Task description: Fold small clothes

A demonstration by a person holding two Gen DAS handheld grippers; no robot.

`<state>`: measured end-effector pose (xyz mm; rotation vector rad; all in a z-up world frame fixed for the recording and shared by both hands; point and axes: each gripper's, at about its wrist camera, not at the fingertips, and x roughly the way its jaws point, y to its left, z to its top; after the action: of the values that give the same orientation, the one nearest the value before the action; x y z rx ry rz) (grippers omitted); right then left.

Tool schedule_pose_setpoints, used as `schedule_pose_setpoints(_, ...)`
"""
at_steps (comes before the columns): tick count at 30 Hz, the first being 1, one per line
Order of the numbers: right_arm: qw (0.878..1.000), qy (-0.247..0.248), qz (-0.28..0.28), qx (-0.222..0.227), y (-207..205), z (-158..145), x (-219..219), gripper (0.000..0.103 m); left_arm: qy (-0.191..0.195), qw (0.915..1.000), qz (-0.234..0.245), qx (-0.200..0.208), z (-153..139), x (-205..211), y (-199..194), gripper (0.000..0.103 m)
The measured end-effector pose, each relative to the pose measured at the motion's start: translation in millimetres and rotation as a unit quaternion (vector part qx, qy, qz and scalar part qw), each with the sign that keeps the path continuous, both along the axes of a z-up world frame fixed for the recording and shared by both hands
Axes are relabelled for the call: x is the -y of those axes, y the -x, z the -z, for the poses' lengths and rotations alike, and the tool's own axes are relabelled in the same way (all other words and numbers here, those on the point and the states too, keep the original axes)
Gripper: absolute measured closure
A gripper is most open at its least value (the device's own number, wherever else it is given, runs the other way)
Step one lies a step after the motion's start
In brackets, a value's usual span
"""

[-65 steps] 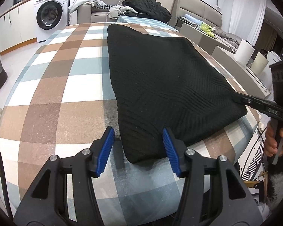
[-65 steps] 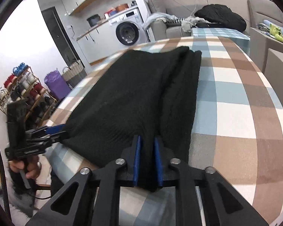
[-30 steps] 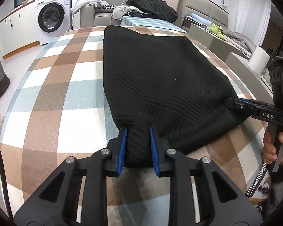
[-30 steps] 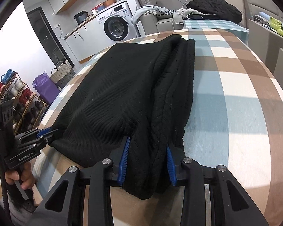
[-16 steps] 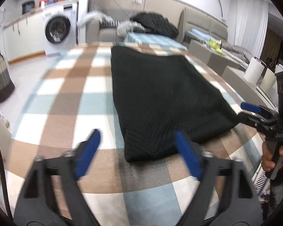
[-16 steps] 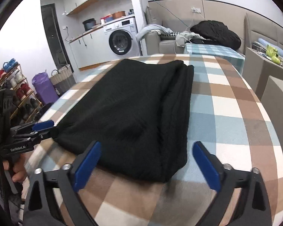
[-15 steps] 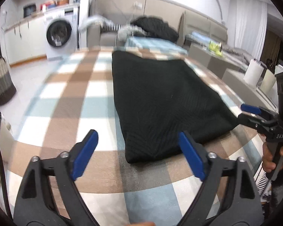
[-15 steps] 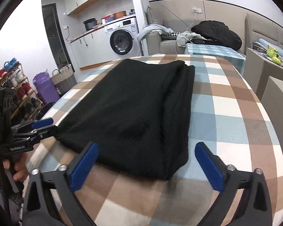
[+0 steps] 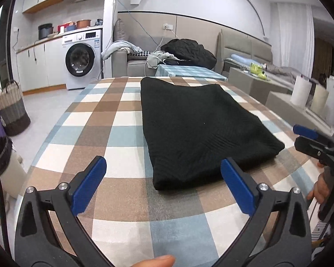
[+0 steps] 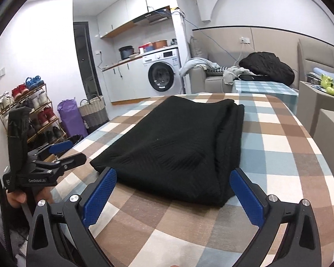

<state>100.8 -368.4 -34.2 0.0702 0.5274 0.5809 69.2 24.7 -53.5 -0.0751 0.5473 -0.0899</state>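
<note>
**Black knit garment lay folded, both claws wide apart**

Black ribbed knit garment [image 9: 198,131] lay folded flat on the brown, blue and white checked tablecloth [image 9: 113,133]. The left gripper [image 9: 163,187] hung just short of its near edge, blue pads spread wide, gripping nothing. The right gripper [image 10: 172,192] did likewise, jaws apart.

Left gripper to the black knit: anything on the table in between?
Nothing. In the left wrist view only bare checked tablecloth lies between the open left gripper and the near edge of the folded black knit.
</note>
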Motion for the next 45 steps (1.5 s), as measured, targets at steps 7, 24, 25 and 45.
schedule_pose_setpoints(7, 1.0, -0.017, 0.003, -0.001, -4.9, 3.6, 6.2, 0.0, 0.016, 0.9999, 0.002, -0.006, 3.8, -2.4, -1.1, 0.001)
schedule_pose_setpoints(24, 0.999, -0.037, 0.008, -0.011, -5.8, 7.0, 13.3, 0.0, 0.004, 0.9998, 0.019, 0.006, 5.3, 3.2, 2.5, 0.001)
schedule_pose_setpoints(25, 0.999, -0.039, 0.007, -0.013, -6.1, 7.4, 14.0, 0.0, 0.004, 0.9998, 0.019, 0.006, 5.1, 3.0, 2.4, 0.001)
schedule_pose_setpoints(45, 0.999, -0.038, 0.006, -0.013, -6.8, 7.9, 12.6, 0.0, 0.004, 0.9998, 0.019, 0.006, 5.4, 2.9, 2.5, 0.001)
